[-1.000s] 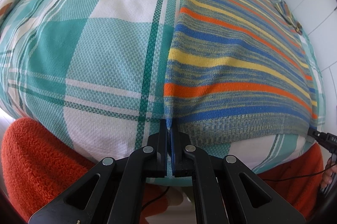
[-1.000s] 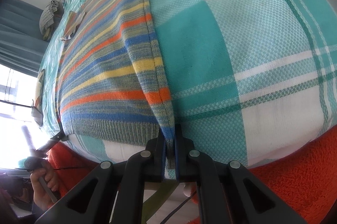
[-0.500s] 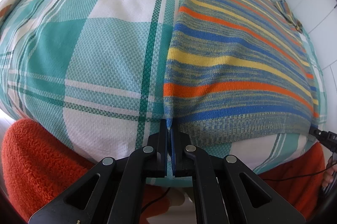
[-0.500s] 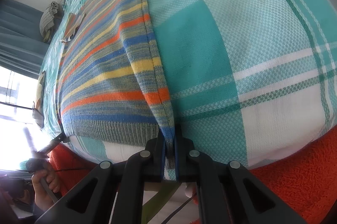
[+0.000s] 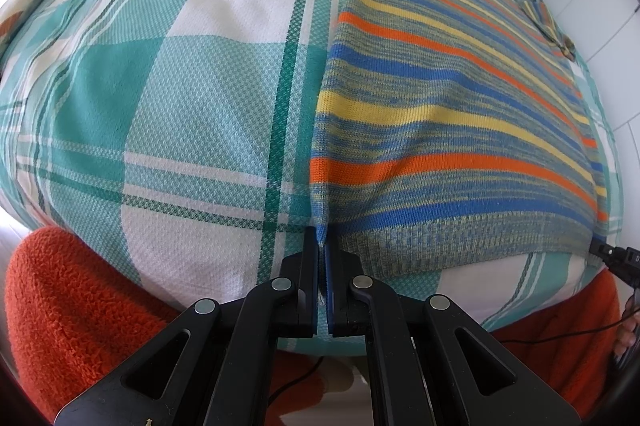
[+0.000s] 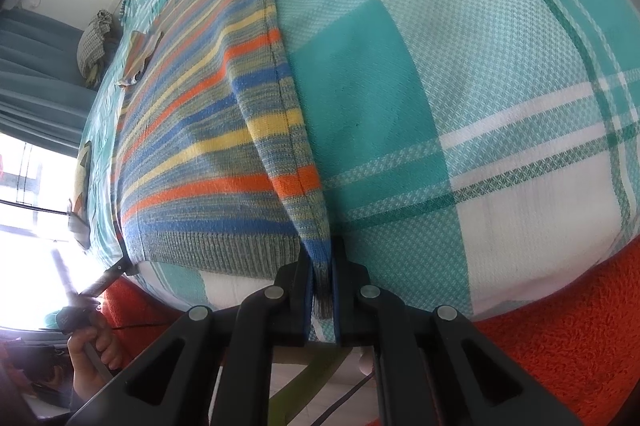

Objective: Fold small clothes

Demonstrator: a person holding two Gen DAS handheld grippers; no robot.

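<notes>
A knitted sweater (image 5: pixel 440 114) with orange, yellow and blue stripes lies flat on a bed, its ribbed hem toward me. My left gripper (image 5: pixel 320 246) is shut on the hem's left corner, at the near edge of the bed. In the right wrist view the same sweater (image 6: pixel 192 154) stretches away to the left, and my right gripper (image 6: pixel 322 266) is shut on the hem's right corner, which is pinched into a raised fold. Both sleeves lie folded over the sweater's far part.
The bed carries a teal, white and green plaid cover (image 5: pixel 168 114), also seen as the plaid cover (image 6: pixel 480 86) to the right of the sweater. An orange fleece blanket (image 5: pixel 80 306) hangs below the bed's near edge. A hand (image 6: pixel 92 358) holds the other gripper's handle at the lower left.
</notes>
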